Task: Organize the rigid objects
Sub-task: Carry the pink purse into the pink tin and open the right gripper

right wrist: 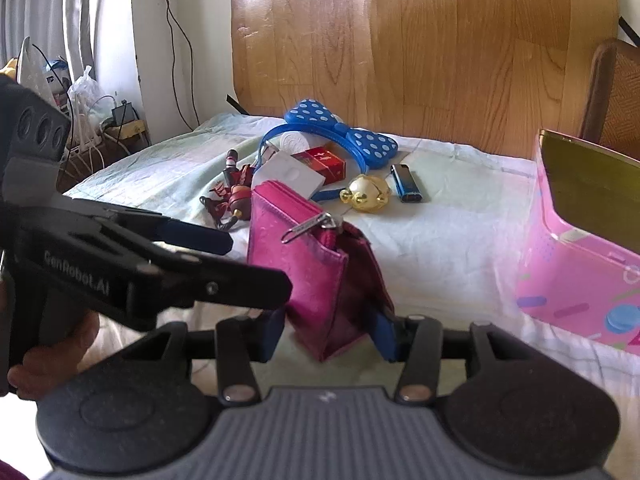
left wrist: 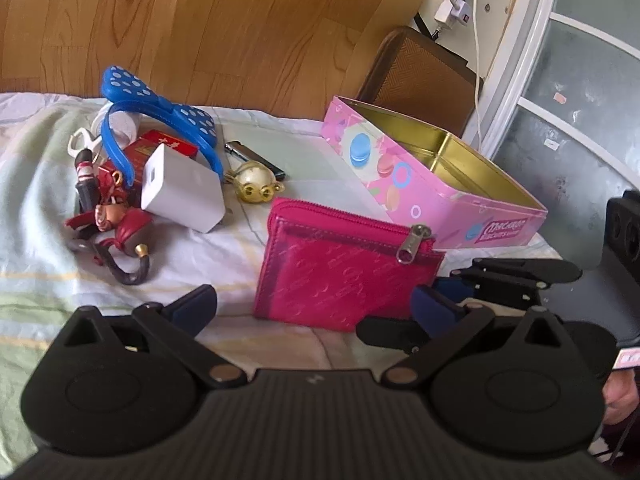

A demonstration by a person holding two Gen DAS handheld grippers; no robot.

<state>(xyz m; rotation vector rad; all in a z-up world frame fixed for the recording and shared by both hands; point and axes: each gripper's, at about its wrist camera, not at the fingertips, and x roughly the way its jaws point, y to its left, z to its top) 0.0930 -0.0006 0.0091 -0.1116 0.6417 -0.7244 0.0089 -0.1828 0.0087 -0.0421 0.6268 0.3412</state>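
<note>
A pink zip wallet point(right wrist: 304, 272) stands tilted on its edge on the pale bedsheet point(left wrist: 48, 184). My right gripper point(right wrist: 330, 330) is open and straddles the wallet's lower corner, one blue pad close to each face. My left gripper point(left wrist: 314, 304) is open wide just in front of the wallet point(left wrist: 340, 272) and holds nothing. To the right the pink tin point(left wrist: 400, 184) lies open with its gold inside bare. Piled at the left are a blue dotted bow headband point(left wrist: 160, 108), a white charger cube point(left wrist: 184, 192), a red pack point(left wrist: 168, 148), a red figurine point(left wrist: 116, 216), a gold bell point(left wrist: 256, 186) and a lighter point(left wrist: 256, 160).
A wooden panel point(left wrist: 240, 20) rises behind the bed. A brown woven chair point(left wrist: 420, 76) stands behind the tin, with a power strip and cables point(left wrist: 460, 4) above it. A person's hand point(right wrist: 48, 356) grips the left tool.
</note>
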